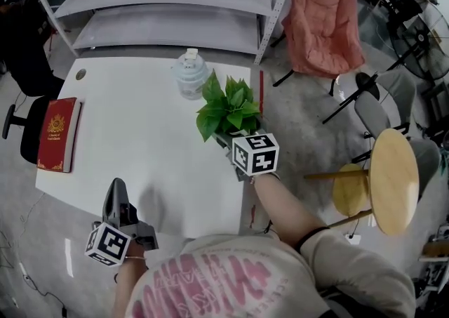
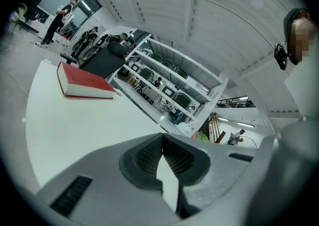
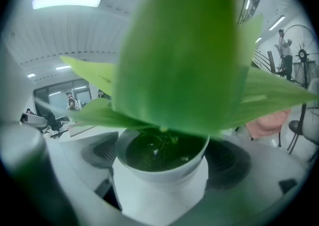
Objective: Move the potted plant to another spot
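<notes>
White surface (image 1: pixel 140 141) | potted plant (image 1: pixel 228 109) near its right edge | right claw (image 3: pixel 163 167) clamped on the white pot (image 3: pixel 159 195) | left claw (image 2: pixel 162 162) closed, empty, idle | step: grasp made, likely | next: lift upright, carry to bare spot.

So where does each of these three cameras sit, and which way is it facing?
Head view: on the person's head, facing steeply down at the table; shows the sweatshirt, left gripper and right gripper.
Left gripper view: on the left gripper, facing along its shut jaws across the table to the red book.
Right gripper view: on the right gripper, facing the potted plant clamped in its jaws.
Shared: head and left see the red book; head and right, the potted plant.
</notes>
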Demonstrator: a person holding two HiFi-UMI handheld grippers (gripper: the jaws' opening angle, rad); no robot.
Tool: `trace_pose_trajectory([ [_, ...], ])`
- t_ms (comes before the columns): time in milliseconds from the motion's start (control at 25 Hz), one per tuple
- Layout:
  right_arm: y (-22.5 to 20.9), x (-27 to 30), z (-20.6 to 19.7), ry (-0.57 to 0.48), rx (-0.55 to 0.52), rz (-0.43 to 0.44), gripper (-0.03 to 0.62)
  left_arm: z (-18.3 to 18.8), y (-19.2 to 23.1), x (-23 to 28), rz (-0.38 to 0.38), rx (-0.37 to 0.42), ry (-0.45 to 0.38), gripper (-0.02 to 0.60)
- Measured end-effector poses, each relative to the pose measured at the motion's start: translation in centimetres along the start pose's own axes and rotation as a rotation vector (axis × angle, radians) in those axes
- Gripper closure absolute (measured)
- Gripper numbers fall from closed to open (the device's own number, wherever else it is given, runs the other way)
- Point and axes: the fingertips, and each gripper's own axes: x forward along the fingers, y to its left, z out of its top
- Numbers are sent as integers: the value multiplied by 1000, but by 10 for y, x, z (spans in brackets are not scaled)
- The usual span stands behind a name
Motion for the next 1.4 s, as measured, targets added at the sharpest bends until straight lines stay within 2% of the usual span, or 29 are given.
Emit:
trace_pose_trajectory([
  [200, 0, 0, -4, 58, -17, -26, 60, 4, 4, -19, -11, 12, 15, 578],
  [360, 1, -7, -6, 85, 15, -58, 60, 15, 9, -39, -18, 18, 9, 578],
  [840, 17, -54, -4, 60, 107, -183, 62, 56, 20, -89, -68, 48, -40, 578],
  [1040, 45, -80, -18, 57, 134, -170, 63, 59, 20, -100, -113, 52, -39, 578],
  [1160, 63, -105, -25, 35, 190, -150, 70, 53, 16, -106, -144, 48, -26, 578],
  [1200, 70, -115, -27, 23, 214, -147, 89, 51, 14, -108, -155, 46, -22, 578],
  [1320, 91, -142, -32, -15, 251, -144, 255, 44, 6, -114, -193, 45, -3, 578],
  [1400, 105, -160, -32, -31, 251, -137, 323, 39, -2, -117, -225, 49, 15, 578],
])
